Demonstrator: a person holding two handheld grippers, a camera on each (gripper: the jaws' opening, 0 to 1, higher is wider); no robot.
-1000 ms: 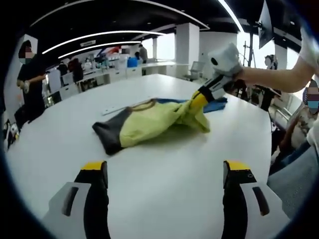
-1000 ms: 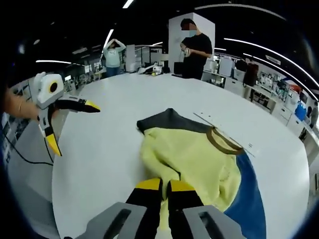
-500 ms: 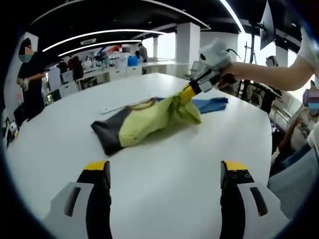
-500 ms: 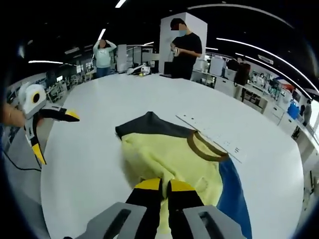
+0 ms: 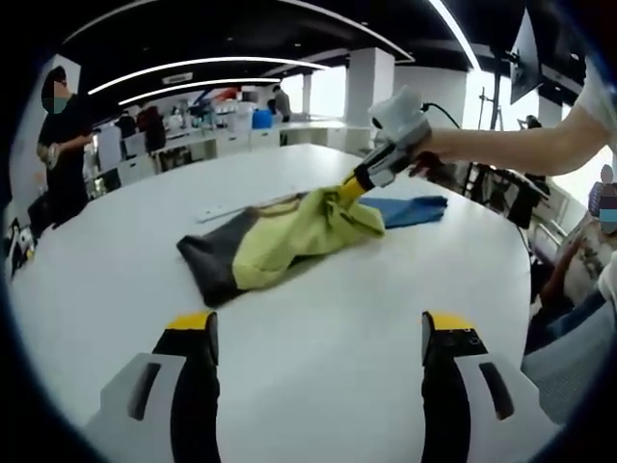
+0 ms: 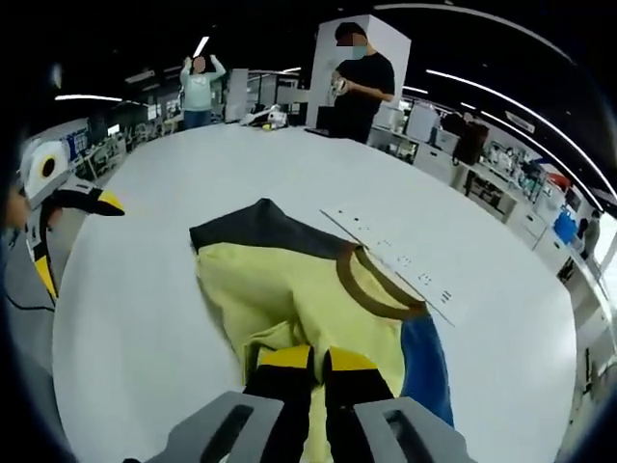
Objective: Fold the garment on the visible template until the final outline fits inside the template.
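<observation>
my right gripper (image 6: 316, 359) has its jaws pinched together on a bunch of the yellow garment (image 5: 289, 236), lifting that edge off the white table (image 5: 318, 347) so it can be carried over toward the dark sleeve (image 6: 253, 225) for a fold. my left gripper (image 5: 316, 333) hangs back with jaws spread wide and nothing in them, free to pin the cloth. the garment lies mid-table, heaped, beside a white strip (image 6: 395, 263) and over something blue (image 6: 424, 371), so i judge the fold unfinished.
</observation>
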